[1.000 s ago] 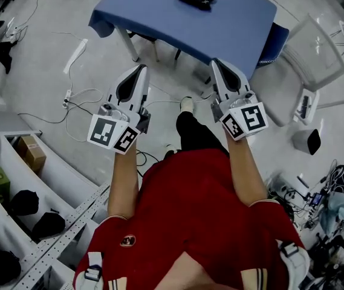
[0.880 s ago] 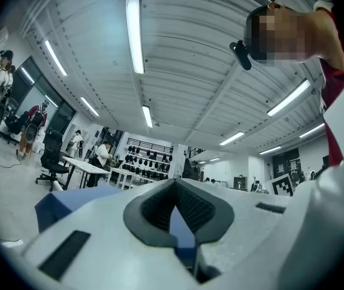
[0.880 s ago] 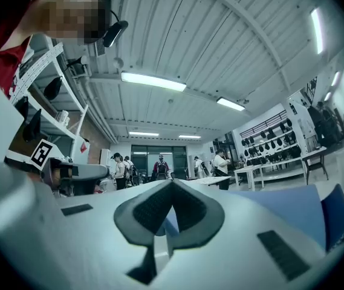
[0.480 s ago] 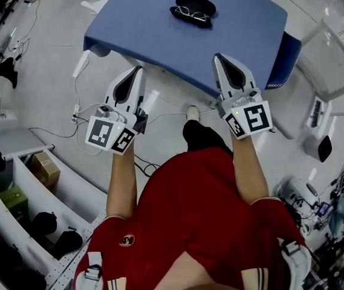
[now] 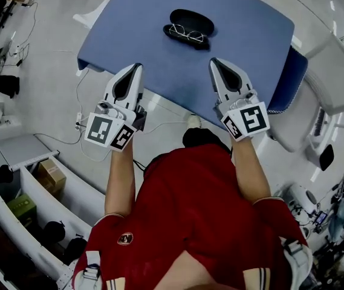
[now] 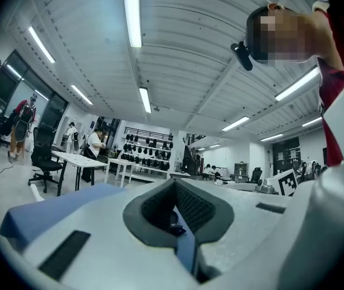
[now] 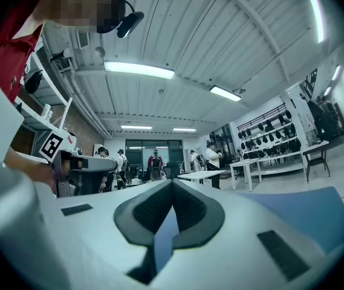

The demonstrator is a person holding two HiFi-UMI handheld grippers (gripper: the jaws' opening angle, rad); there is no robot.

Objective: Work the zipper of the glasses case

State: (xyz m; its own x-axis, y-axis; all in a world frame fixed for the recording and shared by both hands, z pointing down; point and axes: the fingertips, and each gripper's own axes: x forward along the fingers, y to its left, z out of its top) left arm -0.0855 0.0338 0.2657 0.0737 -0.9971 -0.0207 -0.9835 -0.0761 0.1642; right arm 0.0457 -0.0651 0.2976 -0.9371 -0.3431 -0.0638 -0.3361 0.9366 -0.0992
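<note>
In the head view, the blue bench [image 5: 244, 35] is seen much nearer than a second ago. Both claws were then held over the floor short of it, and their tips are now carried over its near edge. The left claw [image 5: 136, 68] and the right claw [image 5: 214, 62] are held level and side by side, both clenched on nothing. The black glasses case [image 5: 188, 24] is left lying near the far middle of the bench, ahead of the claws, between their lines and well apart from both. A pair of glasses [image 5: 187, 34] is seen lying at it; whether the zipper is run open cannot be told.

In the left gripper view, the jaws are seen pressed together with nothing held. A strip of the blue bench is shown at the lower left.

In the right gripper view, the jaws are likewise closed and empty, with the bench at the lower right.

The approach is judged nearly done. The zipper is not yet touched, and a further reach forward is still called for.
</note>
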